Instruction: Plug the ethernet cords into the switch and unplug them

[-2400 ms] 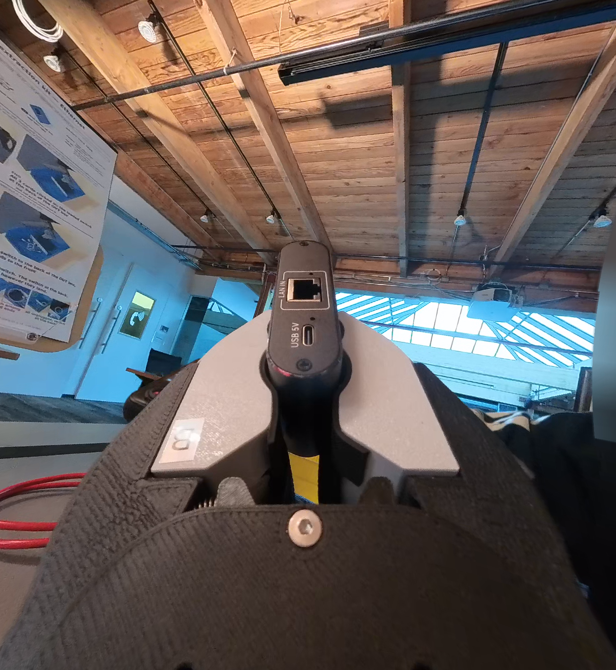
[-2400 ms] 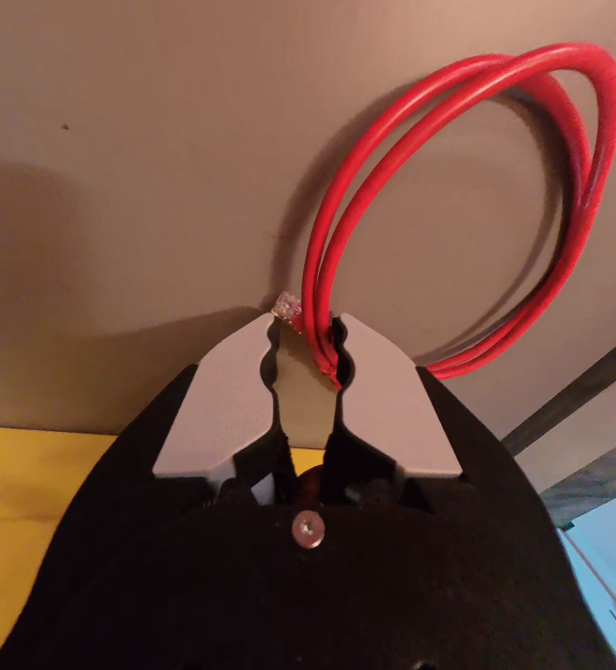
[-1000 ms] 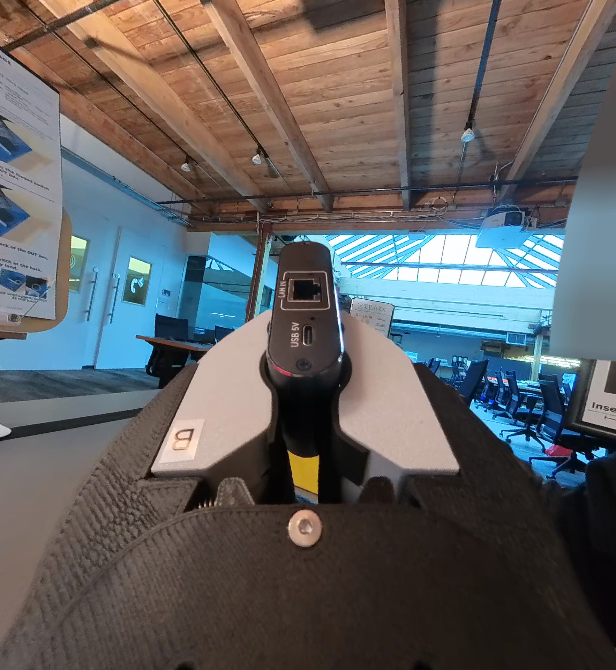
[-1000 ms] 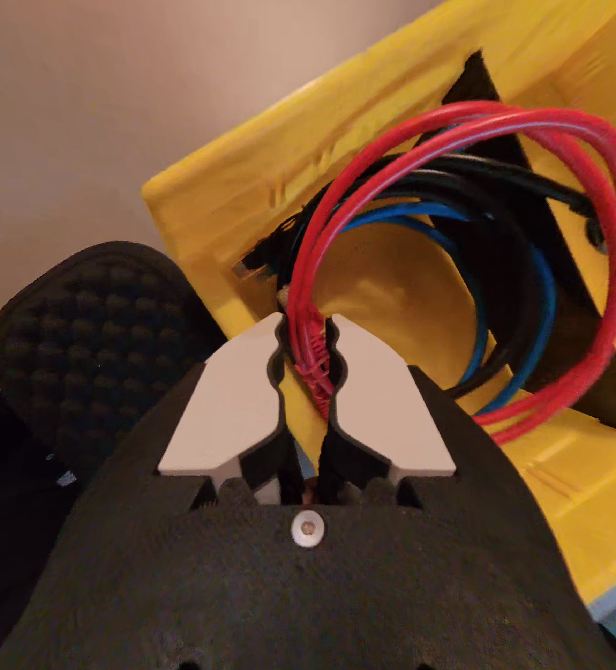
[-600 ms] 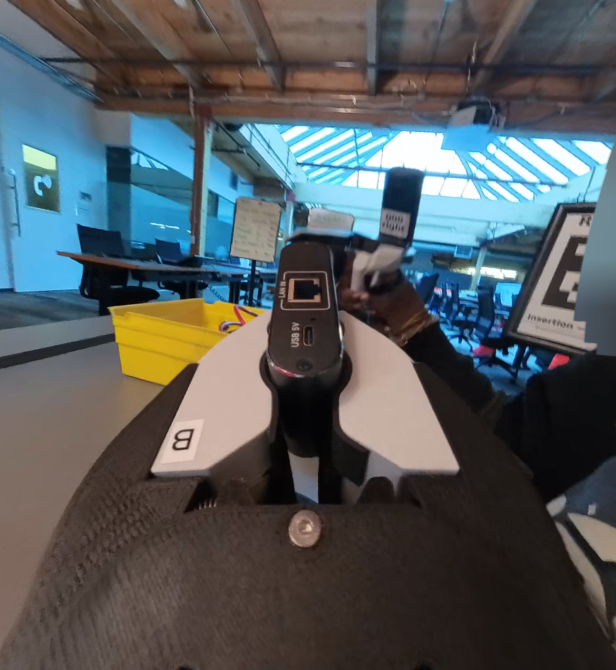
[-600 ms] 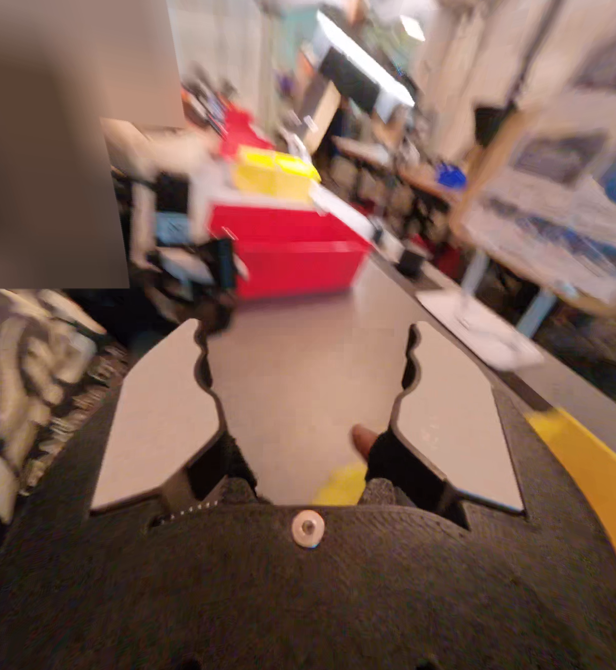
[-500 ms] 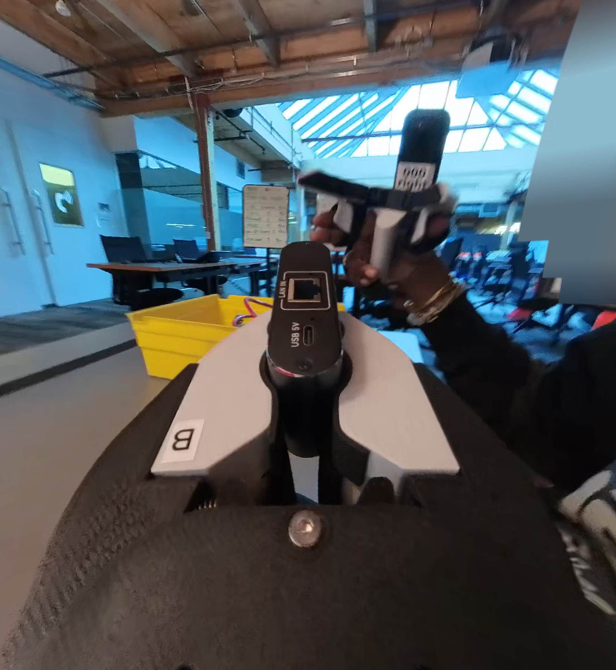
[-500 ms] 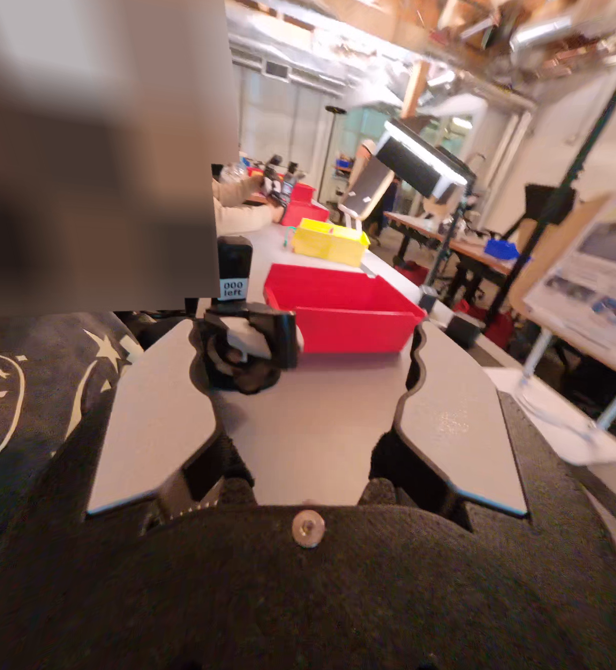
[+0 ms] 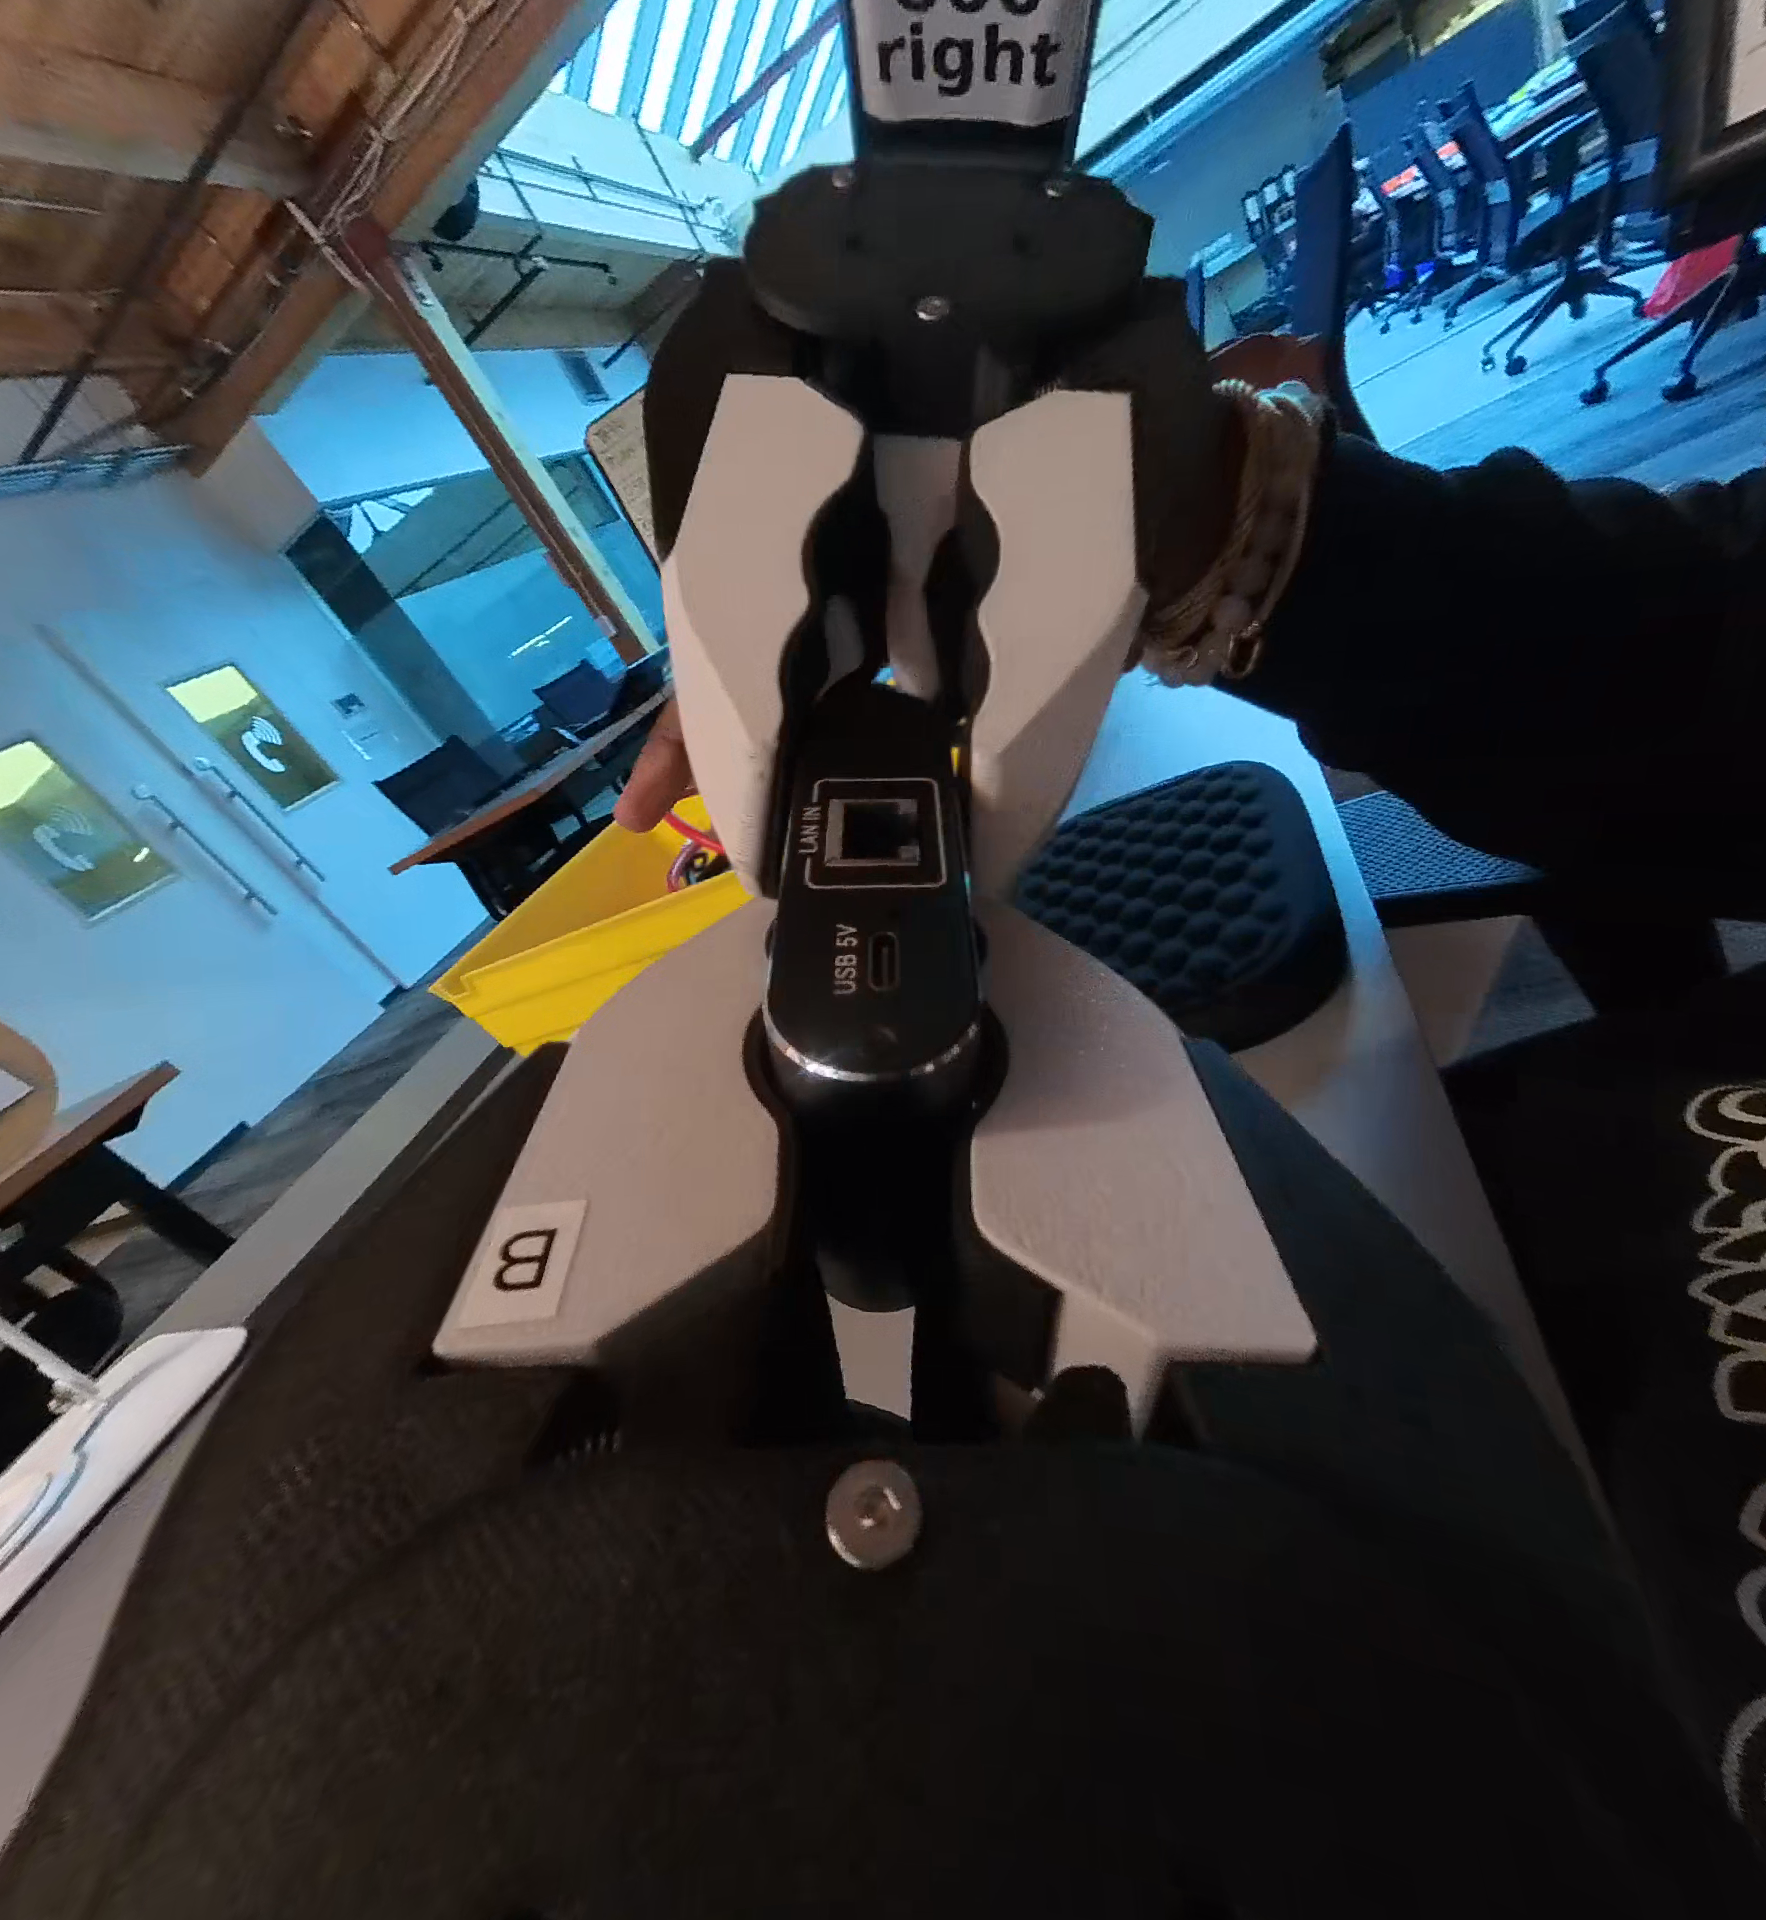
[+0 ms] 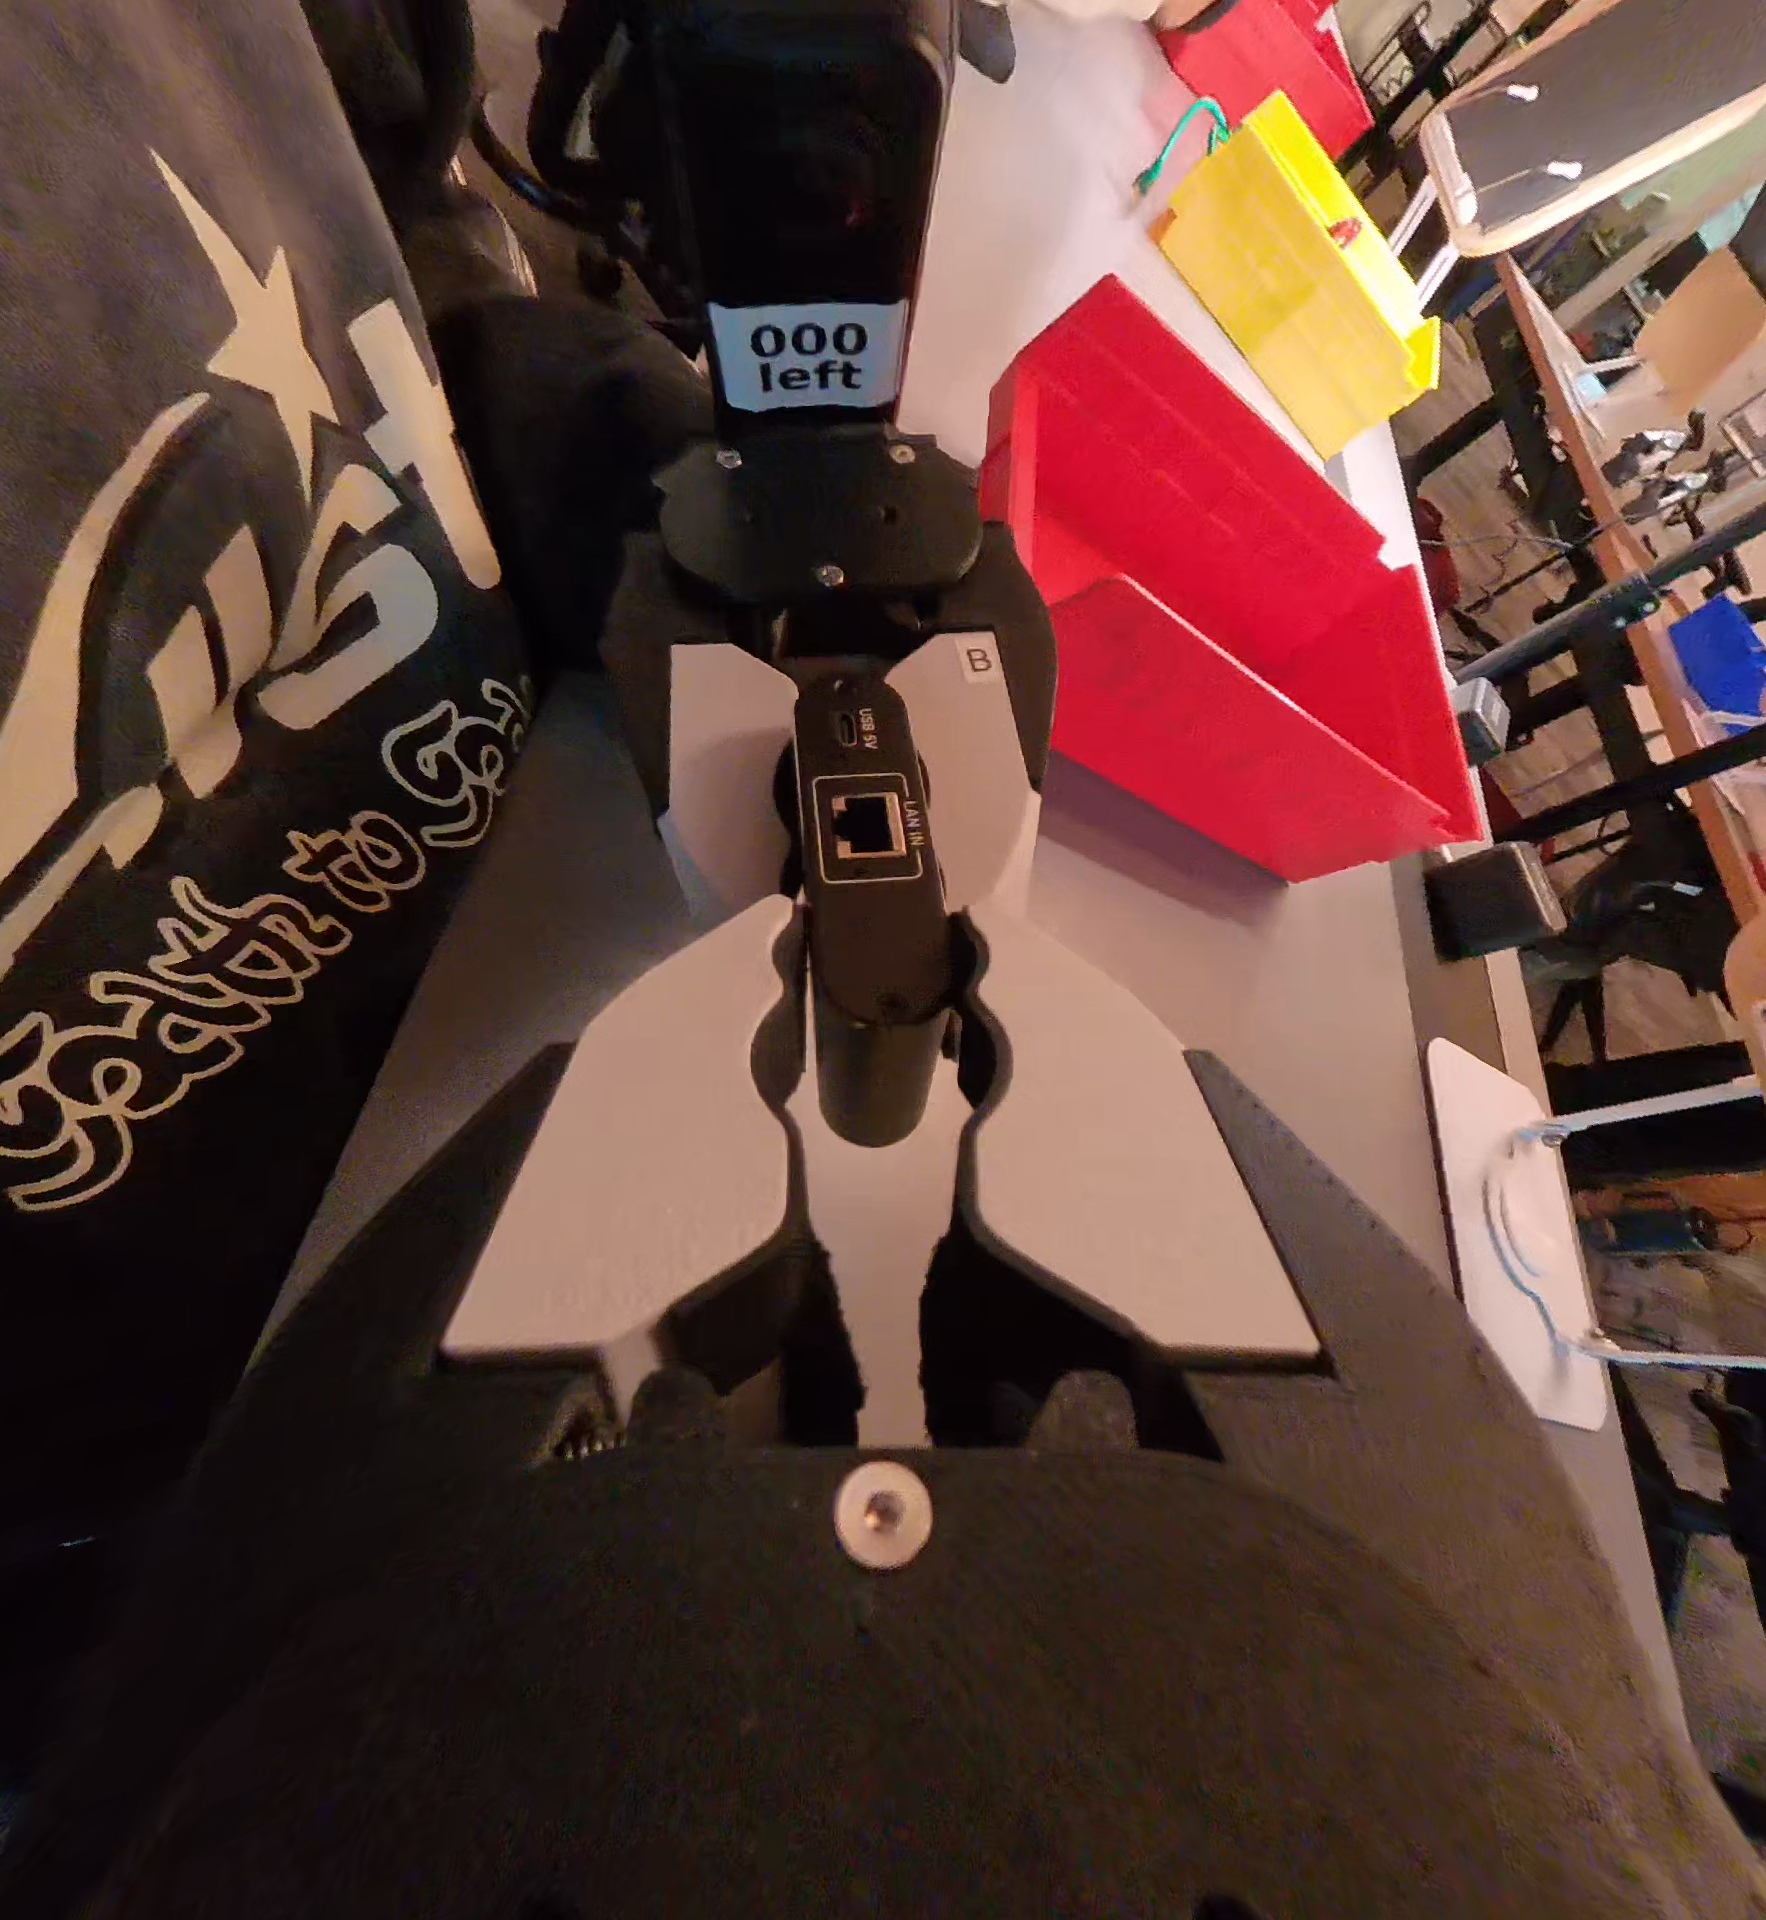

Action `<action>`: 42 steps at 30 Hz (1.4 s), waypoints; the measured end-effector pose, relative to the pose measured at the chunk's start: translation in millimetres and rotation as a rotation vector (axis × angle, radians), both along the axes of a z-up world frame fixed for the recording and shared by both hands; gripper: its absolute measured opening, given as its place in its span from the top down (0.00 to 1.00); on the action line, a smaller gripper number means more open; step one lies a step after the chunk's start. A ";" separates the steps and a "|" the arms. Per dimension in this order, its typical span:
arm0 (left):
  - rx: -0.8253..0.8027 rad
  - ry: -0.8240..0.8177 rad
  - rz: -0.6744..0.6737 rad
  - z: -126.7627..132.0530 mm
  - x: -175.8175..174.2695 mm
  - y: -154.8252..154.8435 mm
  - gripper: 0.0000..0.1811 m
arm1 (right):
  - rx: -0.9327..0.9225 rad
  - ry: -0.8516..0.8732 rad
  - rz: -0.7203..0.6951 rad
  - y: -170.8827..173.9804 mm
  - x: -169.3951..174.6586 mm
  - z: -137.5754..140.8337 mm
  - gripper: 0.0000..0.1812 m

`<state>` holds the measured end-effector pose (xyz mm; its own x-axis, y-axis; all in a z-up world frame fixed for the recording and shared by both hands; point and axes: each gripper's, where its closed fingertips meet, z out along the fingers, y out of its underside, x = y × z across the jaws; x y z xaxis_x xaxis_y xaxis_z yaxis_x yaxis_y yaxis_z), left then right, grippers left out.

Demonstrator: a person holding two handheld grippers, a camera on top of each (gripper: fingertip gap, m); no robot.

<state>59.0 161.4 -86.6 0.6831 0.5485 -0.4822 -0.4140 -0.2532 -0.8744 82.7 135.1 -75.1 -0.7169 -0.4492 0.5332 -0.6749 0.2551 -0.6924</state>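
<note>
left gripper (image 9: 874, 997) pinching slim black oblong switch (image 9: 871, 914), port end out | right gripper (image 10: 874, 966) clamped on its far end, facing, 12 o'clock | grey tabletop (image 10: 1211, 1049): red plastic bin (image 10: 1232, 665) at 1 o'clock, yellow plastic bin (image 9: 588, 940) at 10 o'clock | wood-beam ceiling (image 9: 131, 156), office chairs behind

A grey table (image 10: 1222, 997) carries two red bins (image 10: 1222, 665) (side by side) and a yellow bin (image 10: 1294, 270).

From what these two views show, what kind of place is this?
Probably an open-plan workshop or lab office: wheeled office chairs at desks, red bins and a yellow bin along a long grey table, exposed timber ceiling.
</note>
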 end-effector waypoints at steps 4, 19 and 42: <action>0.064 -0.009 -0.011 5.7 -0.2 -0.6 0.84 | -0.005 -0.001 -0.018 0.7 -1.1 5.6 0.87; 0.443 -0.119 0.308 27.4 -45.5 -68.2 0.75 | -0.485 -0.084 -1.042 119.4 -235.2 94.8 0.87; 0.473 -0.133 0.306 26.1 -47.9 -73.0 0.76 | 0.671 -0.466 -1.256 116.4 -358.7 -86.0 0.87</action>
